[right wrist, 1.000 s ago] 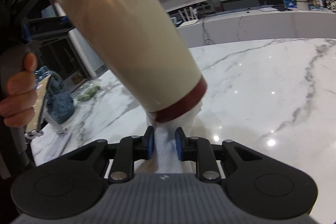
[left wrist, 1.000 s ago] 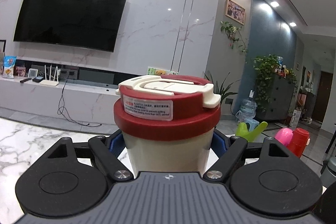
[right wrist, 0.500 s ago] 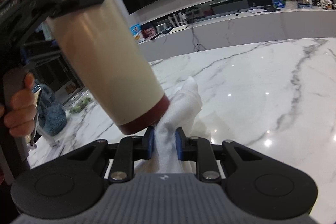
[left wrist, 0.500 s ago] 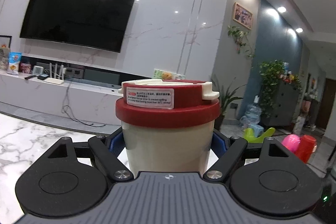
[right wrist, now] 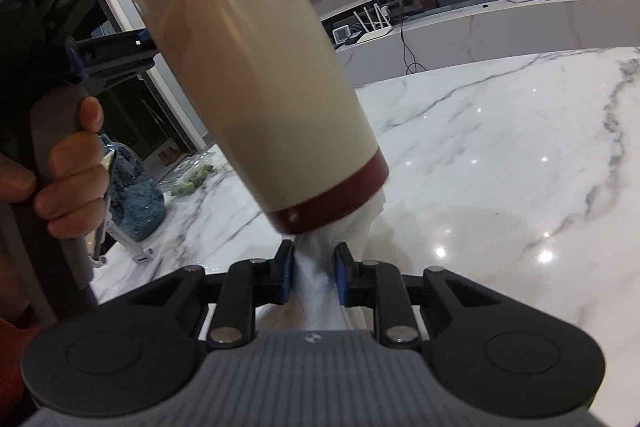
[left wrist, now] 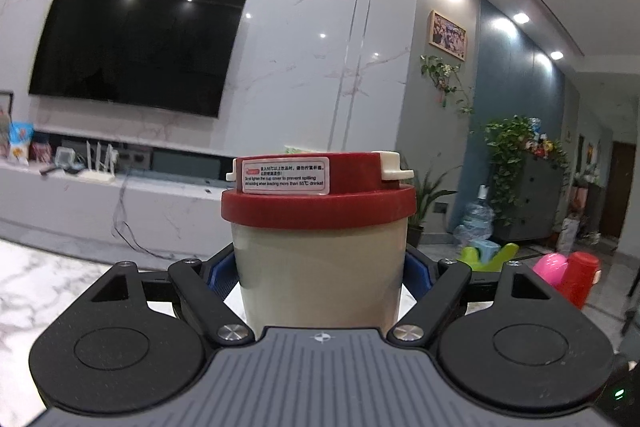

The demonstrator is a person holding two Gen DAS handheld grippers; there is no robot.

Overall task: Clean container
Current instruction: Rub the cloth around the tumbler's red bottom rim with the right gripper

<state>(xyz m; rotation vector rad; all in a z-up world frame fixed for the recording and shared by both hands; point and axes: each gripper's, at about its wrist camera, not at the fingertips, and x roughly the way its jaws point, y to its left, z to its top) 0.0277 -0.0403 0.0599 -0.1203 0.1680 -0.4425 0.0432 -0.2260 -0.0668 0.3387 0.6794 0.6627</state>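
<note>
A cream travel cup [left wrist: 320,267] with a red lid and a white flip tab is clamped upright in my left gripper [left wrist: 320,271], held in the air. In the right wrist view the same cup [right wrist: 256,75] fills the upper left, tilted, its dark red base ring at the lower end. My right gripper [right wrist: 314,271] is shut on a white cloth [right wrist: 316,283]. The cloth bunches up against the underside of the cup's base. The cup's bottom face is hidden by the cloth.
A white marble table [right wrist: 500,155] lies below the cup. A blue knitted item [right wrist: 132,199] and green bits in a clear bag [right wrist: 192,183] sit at its left edge. A TV [left wrist: 132,47], a low console and plants stand beyond.
The cup has come closer and higher in the right wrist view, and the cloth is pressed back under its base. In the left wrist view the cup has levelled, its lid top out of sight.
</note>
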